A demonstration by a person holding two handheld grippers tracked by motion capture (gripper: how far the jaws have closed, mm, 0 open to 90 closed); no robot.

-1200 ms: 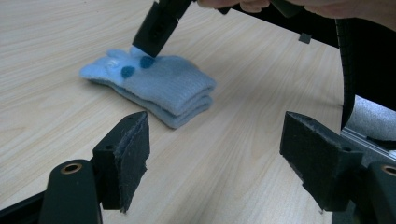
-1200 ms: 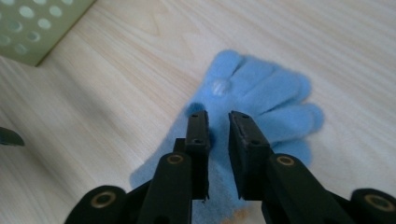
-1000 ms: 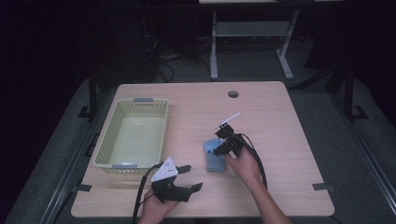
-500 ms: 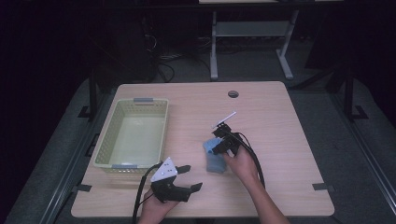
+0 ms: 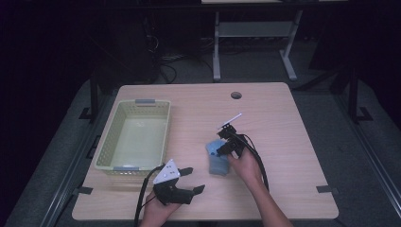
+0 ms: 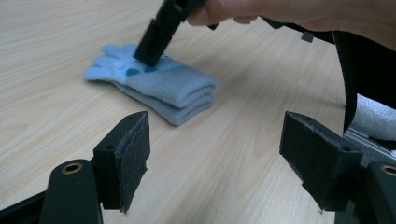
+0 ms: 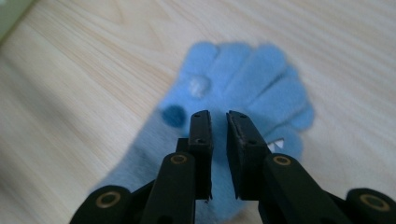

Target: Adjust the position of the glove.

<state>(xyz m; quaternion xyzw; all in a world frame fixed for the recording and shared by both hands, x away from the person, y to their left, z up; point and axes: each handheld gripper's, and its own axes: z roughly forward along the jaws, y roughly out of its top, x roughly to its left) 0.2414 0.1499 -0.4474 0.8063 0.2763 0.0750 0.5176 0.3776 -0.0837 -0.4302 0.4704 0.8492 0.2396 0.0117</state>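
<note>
Glove [image 7: 243, 93], blue, folded, lies mid-table right of basket [image 5: 135, 137]. Right gripper [image 7: 218, 119] jaws nearly closed, tips on glove's top; whether fabric's pinched can't tell. Left gripper [image 6: 215, 154] idle, jaws wide. Should pinch both layers before lifting w/o dragging.

The right gripper's [image 7: 218, 120] black fingers [image 7: 201, 140] hide the middle of the blurred, light-blue fleece glove [image 7: 243, 79]; its cuff is cut off below.

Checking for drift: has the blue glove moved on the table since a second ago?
No. The blue glove lies at the same spot, right of the basket, under the right gripper.
</note>
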